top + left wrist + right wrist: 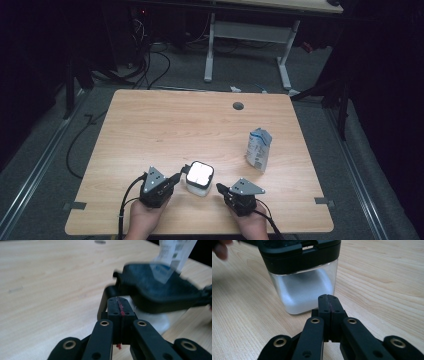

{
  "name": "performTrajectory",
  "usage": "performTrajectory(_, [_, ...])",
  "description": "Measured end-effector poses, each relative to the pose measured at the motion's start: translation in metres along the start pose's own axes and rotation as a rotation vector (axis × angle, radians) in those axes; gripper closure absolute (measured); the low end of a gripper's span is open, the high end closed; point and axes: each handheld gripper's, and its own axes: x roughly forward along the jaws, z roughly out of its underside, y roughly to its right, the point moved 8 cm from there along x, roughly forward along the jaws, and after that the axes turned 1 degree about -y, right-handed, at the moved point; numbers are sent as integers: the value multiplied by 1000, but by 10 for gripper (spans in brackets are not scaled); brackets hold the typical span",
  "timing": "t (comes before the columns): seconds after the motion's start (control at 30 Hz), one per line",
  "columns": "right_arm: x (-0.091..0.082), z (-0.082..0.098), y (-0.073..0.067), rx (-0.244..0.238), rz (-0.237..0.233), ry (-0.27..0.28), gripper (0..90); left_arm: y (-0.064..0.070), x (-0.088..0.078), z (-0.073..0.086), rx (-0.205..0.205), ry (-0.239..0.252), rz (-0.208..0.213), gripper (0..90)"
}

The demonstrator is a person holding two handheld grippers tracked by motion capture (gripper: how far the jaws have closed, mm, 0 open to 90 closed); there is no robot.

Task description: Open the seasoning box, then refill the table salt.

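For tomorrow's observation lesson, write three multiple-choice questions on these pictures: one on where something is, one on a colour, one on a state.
1. Where does the white pouch stand?
A. right of the clear box
B. left of the clear box
C. on the floor

2. What colour is the lid of the clear box?
A. red
B. black
C. yellow

3. How are the jaws of the right gripper?
A. wide open
B. closed on the pouch
C. closed on nothing

Answers: 1 A, the high view shows the pouch upright, to the right of the box; 2 B, the right gripper view shows a black lid; 3 C, its jaws meet with nothing between.
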Motion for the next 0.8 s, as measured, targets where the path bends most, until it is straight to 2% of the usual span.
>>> performTrajectory(0.1, [-2,0,0,8,4,-1,900,-1,10,6,5,-32,-10,900])
performTrajectory(0.13, [-2,1,0,3,2,-3,900,-3,12,5,-1,-29,-12,900])
performTrajectory(0.27, [-2,1,0,5,1,1,900,-6,19,0,-3,-23,-11,900])
performTrajectory(0.4, [-1,1,0,5,-2,-1,900,-10,27,-7,21,-23,-14,900])
performTrajectory(0.57, [-1,1,1,8,-3,0,900,-15,40,-18,34,-27,0,900])
performTrajectory(0.67, [-2,2,2,9,-1,-2,900,-19,48,-23,27,-24,14,900])
performTrajectory(0.8, [-3,1,3,14,1,3,900,-24,58,-29,51,-31,16,900])
